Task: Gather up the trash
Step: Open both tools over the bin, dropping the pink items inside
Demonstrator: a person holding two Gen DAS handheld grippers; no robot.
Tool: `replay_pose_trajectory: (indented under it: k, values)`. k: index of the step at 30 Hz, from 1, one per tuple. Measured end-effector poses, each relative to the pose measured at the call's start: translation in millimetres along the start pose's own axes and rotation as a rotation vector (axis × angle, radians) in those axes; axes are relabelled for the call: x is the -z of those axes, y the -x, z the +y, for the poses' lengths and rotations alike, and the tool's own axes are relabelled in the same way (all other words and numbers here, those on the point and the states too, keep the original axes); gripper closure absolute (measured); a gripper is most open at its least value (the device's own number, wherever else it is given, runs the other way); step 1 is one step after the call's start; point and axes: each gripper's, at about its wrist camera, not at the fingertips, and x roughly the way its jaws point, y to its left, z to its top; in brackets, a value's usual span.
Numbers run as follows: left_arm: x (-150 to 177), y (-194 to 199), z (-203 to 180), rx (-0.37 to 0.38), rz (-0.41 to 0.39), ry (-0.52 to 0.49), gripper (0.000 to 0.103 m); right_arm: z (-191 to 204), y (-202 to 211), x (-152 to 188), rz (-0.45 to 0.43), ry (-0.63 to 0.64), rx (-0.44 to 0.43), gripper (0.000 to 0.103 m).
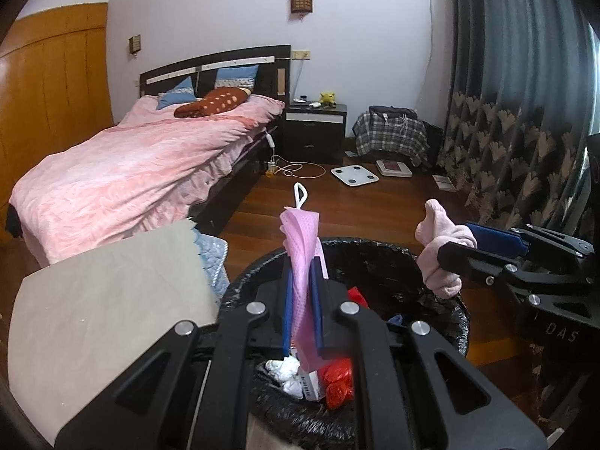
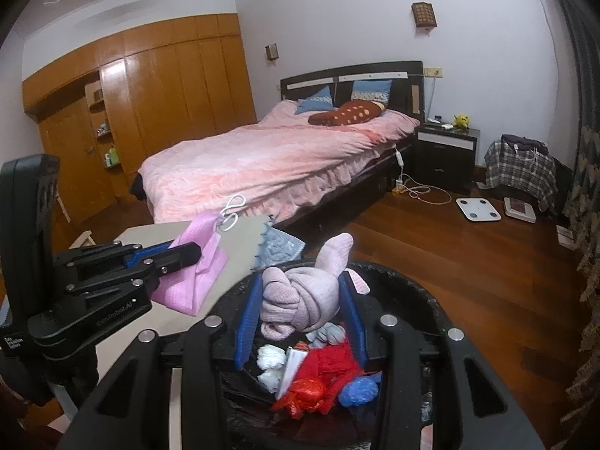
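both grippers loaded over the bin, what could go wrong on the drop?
1. The pink face mask is pinched thin in the left gripper near the bin's far rim; its ear loop could snag a finger, or it may flutter outside.
2. The knotted pink sock in the right gripper sits wedged between the blue pads; it might cling to one when released.
3. The bin already holds trash, including a red bag, so a bulky sock could roll off.
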Motion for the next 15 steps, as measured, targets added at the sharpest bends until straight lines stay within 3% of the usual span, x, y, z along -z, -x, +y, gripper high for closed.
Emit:
replay_pose_trajectory:
  k: [7,9,10,11,15]
  values:
    - [6,-37,-6,0.039,0.037,0.001,0.093,-17,-18,7,0.025,-0.036,0.01,0.06]
    - [7,-46,-4,0.06,0.05,0.006,0.085,-21,-25,11,0.036,-0.051,0.015,0.058]
    - [7,-50,-3,0.068,0.058,0.009,0.078,-24,-28,13,0.044,-0.056,0.022,0.051]
    - [8,-54,-2,0.066,0.065,0.013,0.062,-27,-31,15,0.05,-0.062,0.035,0.049]
    - [11,-57,2,0.054,0.073,0.02,0.056,-38,-33,19,0.055,-0.082,0.064,0.034]
